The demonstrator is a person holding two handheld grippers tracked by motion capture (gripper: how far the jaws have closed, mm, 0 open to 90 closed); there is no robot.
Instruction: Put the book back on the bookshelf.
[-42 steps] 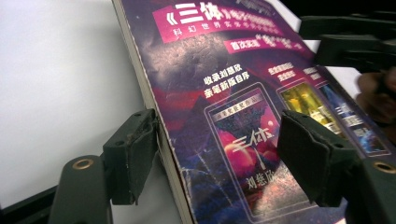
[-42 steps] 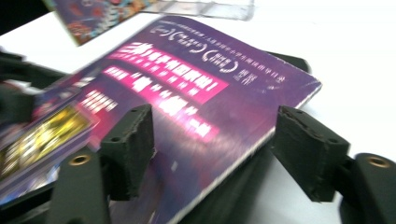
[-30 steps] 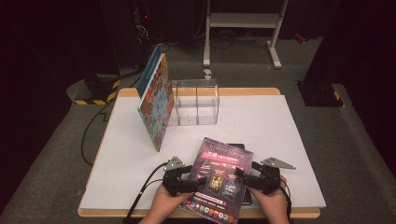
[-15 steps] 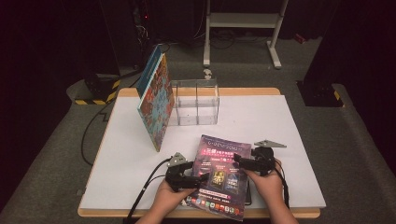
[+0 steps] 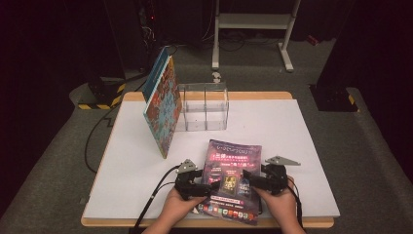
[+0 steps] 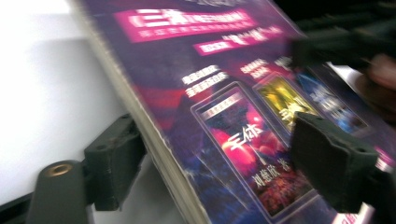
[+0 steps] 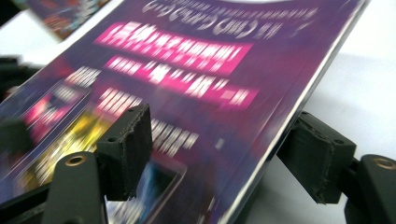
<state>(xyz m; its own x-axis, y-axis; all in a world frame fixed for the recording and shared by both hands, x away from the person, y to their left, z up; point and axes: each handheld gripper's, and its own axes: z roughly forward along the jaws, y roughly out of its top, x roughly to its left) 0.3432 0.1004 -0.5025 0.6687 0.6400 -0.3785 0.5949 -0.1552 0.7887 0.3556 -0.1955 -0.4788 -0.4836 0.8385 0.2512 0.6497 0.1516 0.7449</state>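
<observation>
A thick purple book point(image 5: 233, 168) with pink lettering lies tilted at the table's near edge, raised off the white top. My left gripper point(image 5: 207, 187) clamps its left edge. In the left gripper view one jaw sits under the book point(image 6: 224, 107) and the other rests on its cover; the gripper point(image 6: 222, 163) is shut on it. My right gripper point(image 5: 249, 179) holds the right edge. In the right gripper view its jaws have just been closing, with the book point(image 7: 201, 79) between them, one pad on the cover and one beneath; this gripper point(image 7: 219, 154) is shut on it too.
A colourful book point(image 5: 163, 105) leans upright against a clear plastic box point(image 5: 203, 107) at the back left of the white table point(image 5: 292, 131). A metal stand point(image 5: 253, 24) is on the floor behind. A black cable point(image 5: 155, 195) trails off the front left edge.
The purple book has straightened a little and its near part has risen. The right gripper has moved slightly inward and up the book's right edge; the left gripper has barely shifted.
</observation>
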